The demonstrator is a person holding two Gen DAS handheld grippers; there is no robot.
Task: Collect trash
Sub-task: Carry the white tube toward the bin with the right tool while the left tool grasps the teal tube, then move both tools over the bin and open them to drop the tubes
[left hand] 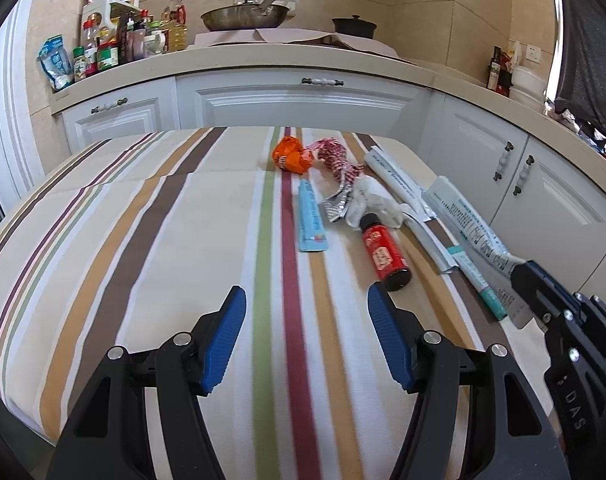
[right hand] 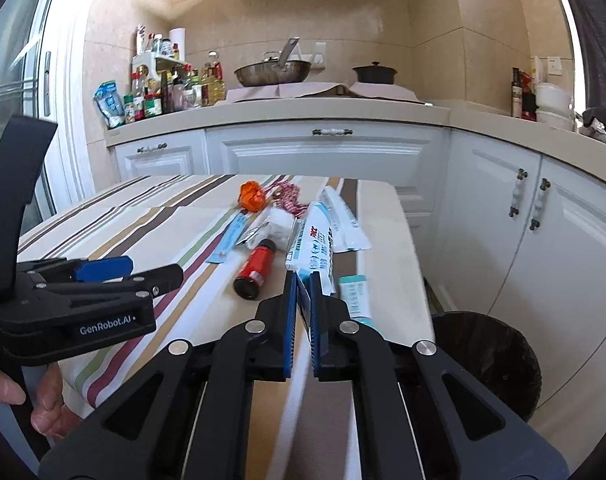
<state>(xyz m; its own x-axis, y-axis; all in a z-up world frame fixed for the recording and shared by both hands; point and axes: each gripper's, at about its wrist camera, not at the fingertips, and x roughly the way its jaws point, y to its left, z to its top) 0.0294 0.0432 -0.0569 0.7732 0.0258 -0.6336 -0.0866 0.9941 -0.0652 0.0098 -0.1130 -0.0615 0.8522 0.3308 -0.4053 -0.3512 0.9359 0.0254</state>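
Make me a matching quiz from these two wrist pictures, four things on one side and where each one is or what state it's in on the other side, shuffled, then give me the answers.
Things:
1. red bottle
2. white and blue wrapper
3. orange wrapper
4. left gripper

Places or states:
A. crumpled into a ball at the far end of the striped table
B. open, holding nothing
C. pinched in the right gripper
D. lying on its side, black cap toward the crumpled white tissue

Pairs: 1-D, 2-C, 3-A, 4-B
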